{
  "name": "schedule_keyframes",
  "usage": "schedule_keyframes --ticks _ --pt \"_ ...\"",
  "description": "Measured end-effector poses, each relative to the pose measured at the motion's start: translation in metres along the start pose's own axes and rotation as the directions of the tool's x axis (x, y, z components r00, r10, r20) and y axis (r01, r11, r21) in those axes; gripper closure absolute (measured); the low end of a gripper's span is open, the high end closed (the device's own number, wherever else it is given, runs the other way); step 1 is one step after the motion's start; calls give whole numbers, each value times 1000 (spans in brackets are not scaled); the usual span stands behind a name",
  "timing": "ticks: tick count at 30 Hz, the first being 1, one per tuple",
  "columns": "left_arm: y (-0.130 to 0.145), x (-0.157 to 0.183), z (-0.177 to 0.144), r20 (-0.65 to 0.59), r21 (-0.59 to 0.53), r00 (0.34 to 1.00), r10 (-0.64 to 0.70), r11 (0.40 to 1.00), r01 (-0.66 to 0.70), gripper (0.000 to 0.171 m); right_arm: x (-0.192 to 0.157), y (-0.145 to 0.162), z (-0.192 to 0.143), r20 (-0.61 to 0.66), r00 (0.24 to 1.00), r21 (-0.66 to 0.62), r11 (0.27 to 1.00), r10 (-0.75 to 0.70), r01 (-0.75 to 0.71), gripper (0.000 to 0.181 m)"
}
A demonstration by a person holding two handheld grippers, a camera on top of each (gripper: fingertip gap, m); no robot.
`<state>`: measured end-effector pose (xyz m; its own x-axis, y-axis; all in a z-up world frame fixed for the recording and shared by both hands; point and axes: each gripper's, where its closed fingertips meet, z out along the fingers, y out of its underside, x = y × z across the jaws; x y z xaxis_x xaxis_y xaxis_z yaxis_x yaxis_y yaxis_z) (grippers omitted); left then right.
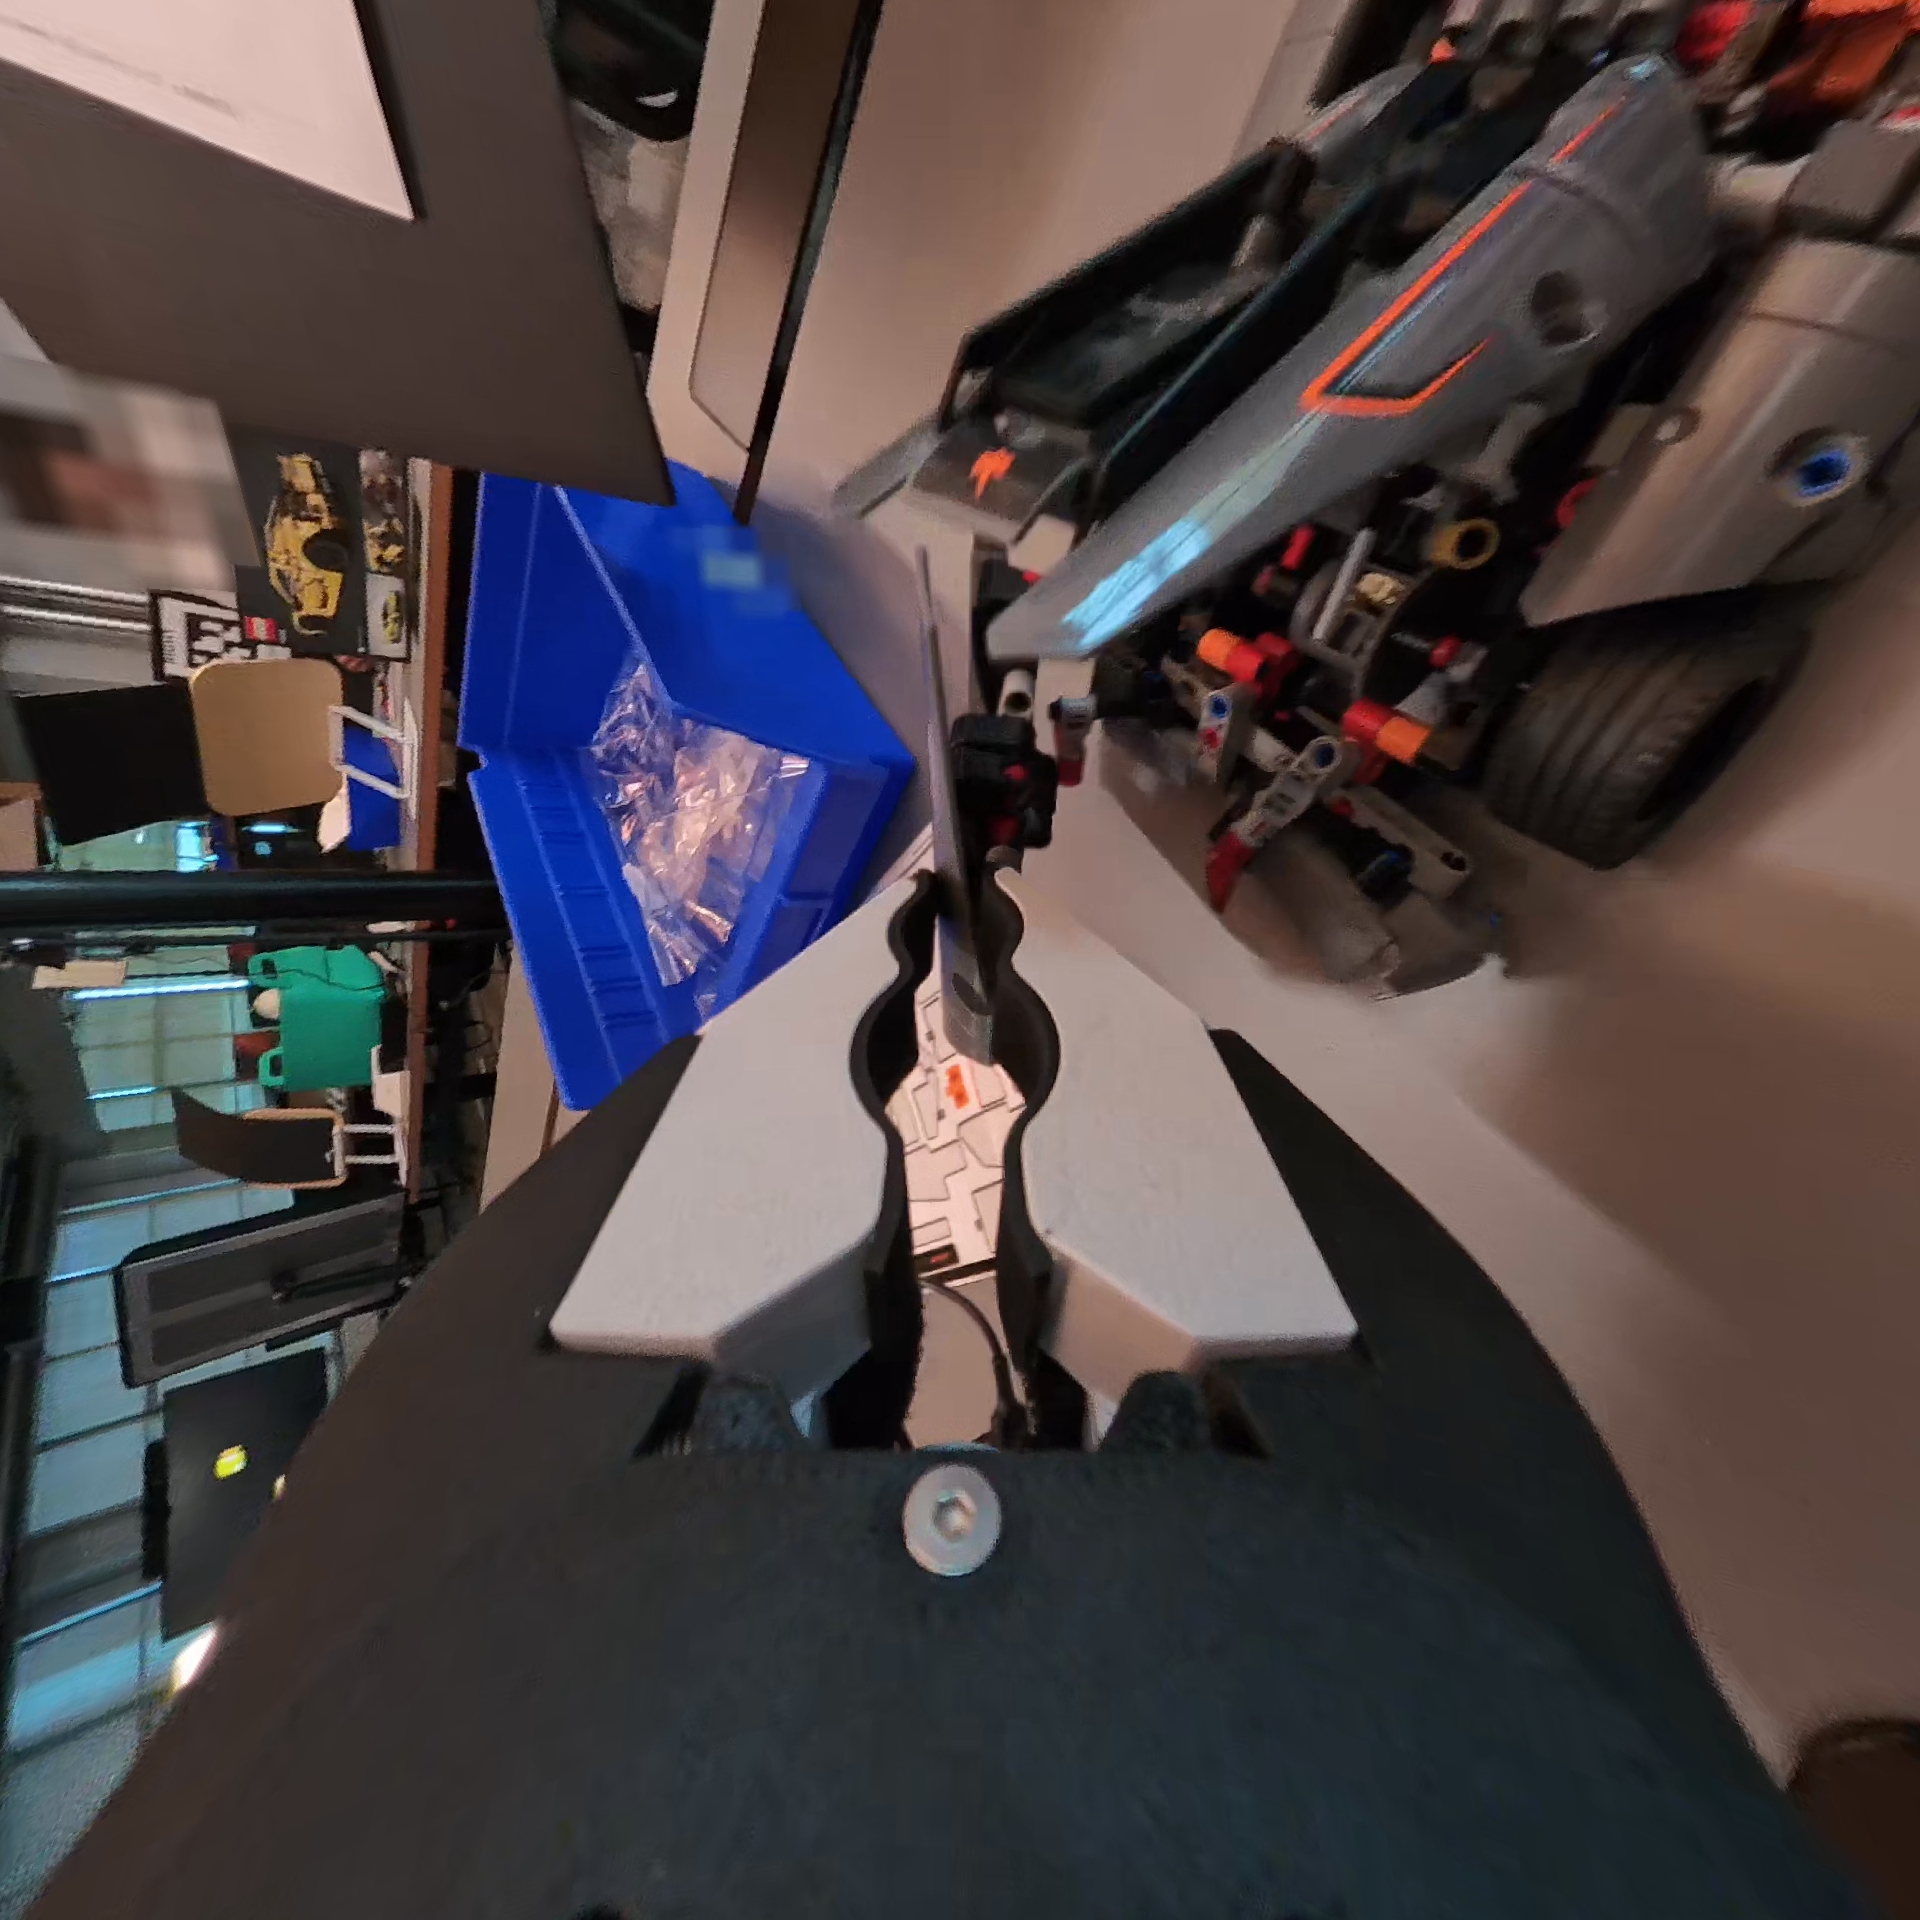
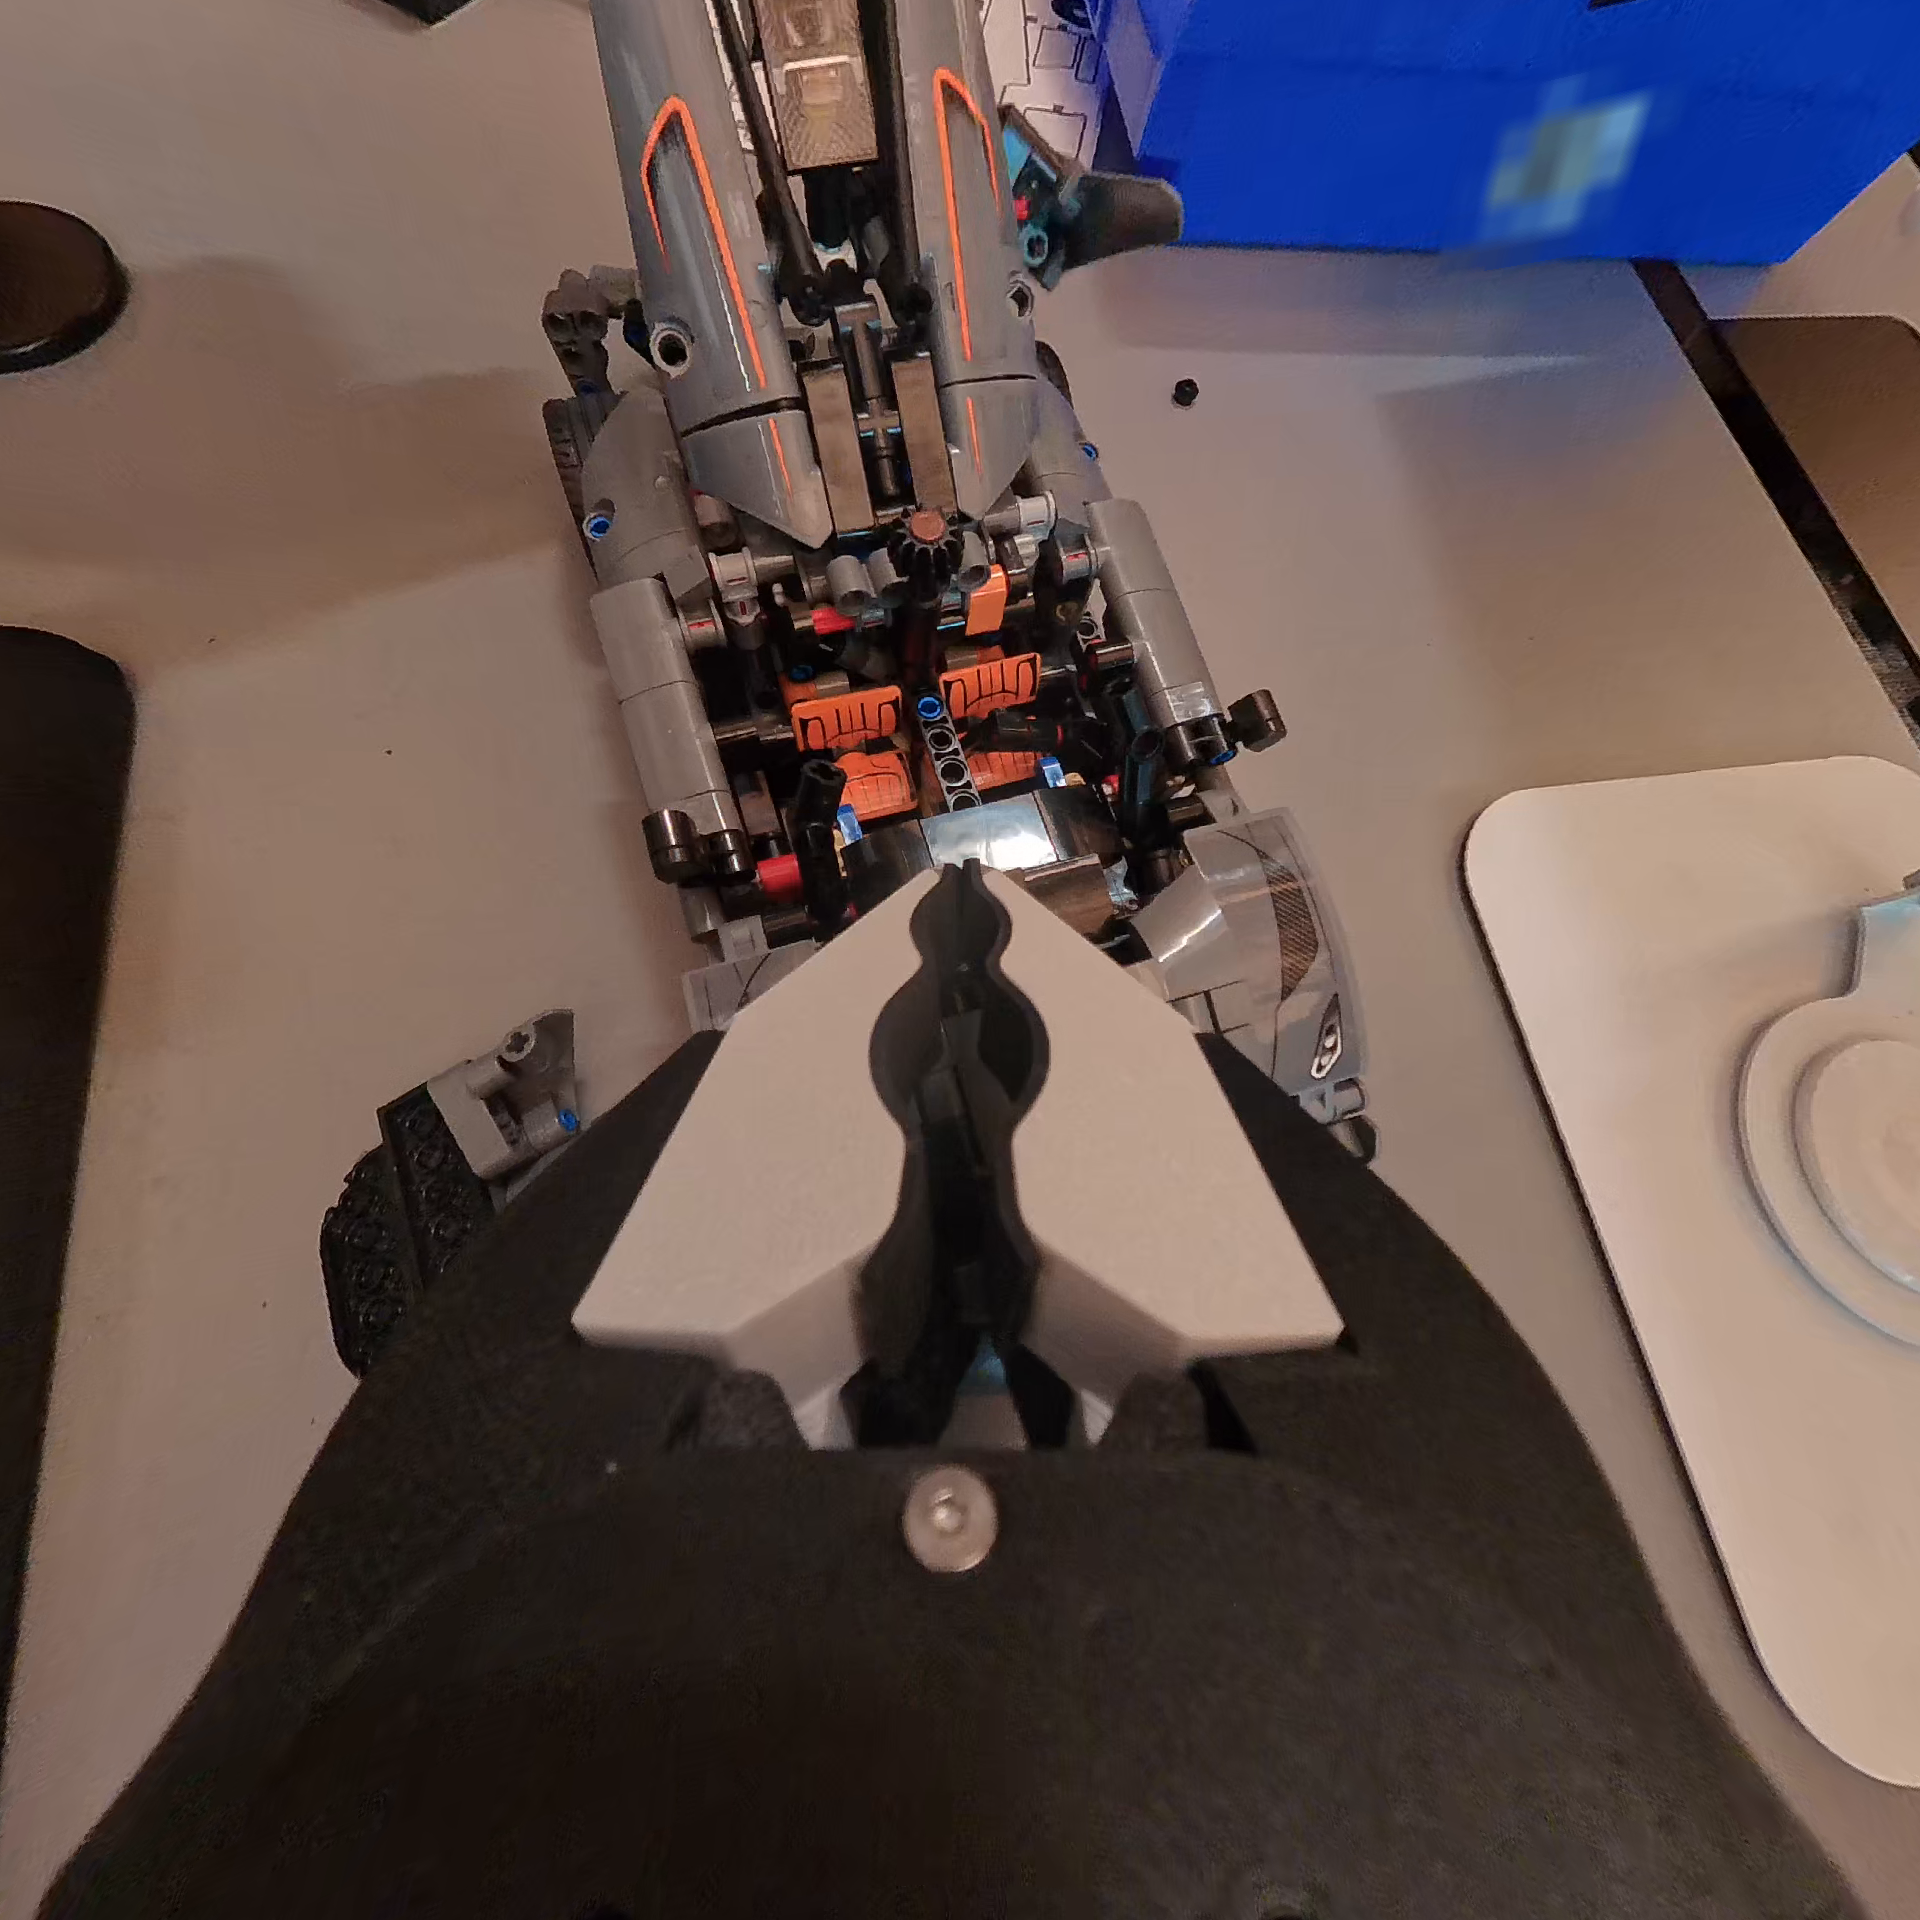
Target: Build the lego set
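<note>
A large grey Lego car [image 2: 727, 312] with orange stripes and orange seats lies on the pale table [image 2: 364, 623]. My right gripper [image 2: 961, 878] is shut, its tips over the car's dark glossy panel, with nothing visibly in it. In the left wrist view the car [image 1: 1455, 468] is to the upper right. My left gripper [image 1: 961, 894] is shut on a thin grey panel piece [image 1: 943, 769], seen edge-on, with black and red parts [image 1: 1003, 774] attached. It holds the piece above the table, left of the car. A white sticker sheet [image 1: 956, 1143] shows below the fingers.
A blue bin [image 1: 582, 727] holding clear plastic bags stands by the car; it also shows in the right wrist view [image 2: 1507, 125]. A loose black and grey sub-assembly [image 2: 457, 1143] lies left of the car. A small black pin [image 2: 1184, 392] and a white mat [image 2: 1662, 1143] are on the right. The tips of one gripper are about 20 cm away from the tips of the other. To the small black pin [image 2: 1184, 392]: left tips about 15 cm, right tips about 20 cm.
</note>
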<state>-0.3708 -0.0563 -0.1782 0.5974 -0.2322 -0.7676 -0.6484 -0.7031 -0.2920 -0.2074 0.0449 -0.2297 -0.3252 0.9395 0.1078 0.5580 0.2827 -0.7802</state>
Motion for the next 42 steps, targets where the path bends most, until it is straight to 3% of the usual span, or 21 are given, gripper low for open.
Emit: schedule_keyframes --ticks 5,11,15,20,23,26,28,31,34,37,39,42 --pt "10 -10 11 14 -14 996 -83 996 83 167 0 0 0 6 1000 3 1000 4 -4 181" --pt "34 -35 8 34 30 936 -351 936 350 167 0 0 0 7 1000 3 1000 5 -5 181" --pt "40 -44 -17 -43 126 866 -498 857 499 167 1 0 0 10 1000 5 1000 6 -6 181" --pt "40 -12 -46 -251 84 803 -541 814 575 167 1 0 -1 7 1000 2 1000 4 -4 181" --pt "41 12 -60 -393 36 700 -596 751 659 167 1 0 -1 11 1000 4 1000 10 -10 181" --pt "47 38 -66 -539 -83 527 -657 664 743 167 1 1 -2 13 1000 2 1000 15 -15 181" --pt "55 40 -63 -547 -106 459 -700 601 792 167 2 1 -3 15 1000 3 1000 20 -20 181" --pt "70 52 -58 -568 -239 321 -758 524 817 166 2 2 -3 14 1000 2 1000 19 -19 181" --pt "88 40 -52 -481 -245 336 -810 491 836 144 3 4 -6 20 1000 -2 1000 17 -17 181" --pt "103 23 -51 -361 -226 414 -836 509 831 122 5 7 -10 37 999 -12 1000 16 -16 181" --pt "93 14 -53 -351 -165 481 -803 559 812 120 7 12 -15 61 998 -27 999 23 -21 181" --pt "54 22 -52 -404 -95 603 -687 688 720 111 9 19 -24 102 993 -36 998 62 -59 181"
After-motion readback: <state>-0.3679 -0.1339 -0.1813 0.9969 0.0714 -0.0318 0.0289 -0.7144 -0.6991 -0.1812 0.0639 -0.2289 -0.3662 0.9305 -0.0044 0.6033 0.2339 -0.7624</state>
